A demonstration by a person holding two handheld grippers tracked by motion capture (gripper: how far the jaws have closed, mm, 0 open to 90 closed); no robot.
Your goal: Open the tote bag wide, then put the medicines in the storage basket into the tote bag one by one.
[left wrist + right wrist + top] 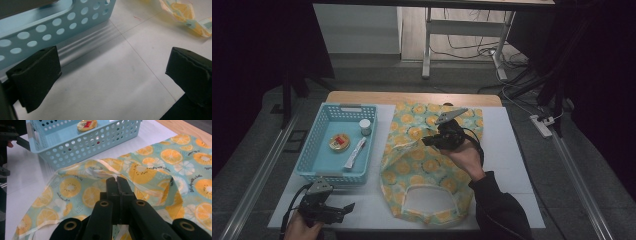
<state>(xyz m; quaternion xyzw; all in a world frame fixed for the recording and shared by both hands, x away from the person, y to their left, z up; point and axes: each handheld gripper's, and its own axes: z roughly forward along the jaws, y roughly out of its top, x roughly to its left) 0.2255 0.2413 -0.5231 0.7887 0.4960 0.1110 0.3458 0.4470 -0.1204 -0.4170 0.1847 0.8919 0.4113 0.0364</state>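
Right now the right gripper (428, 141) sits over the middle of the fruit-print cloth bag (412, 165), jaws pressed together on a raised fold of its fabric (117, 178), lifted off the white table (512, 155). Bag lies flat just beside the blue basket (323, 160). Left gripper (343, 208) rests near the table's front edge, well apart from the bag, jaws wide apart, holding nothing.

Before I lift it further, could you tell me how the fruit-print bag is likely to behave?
The bag will probably flop and drape: it already lies creased where the right gripper pinches its edge. It looks like thin cloth, so likely light. Lifted by that one pinch, the rest would probably sag and drag across the table.
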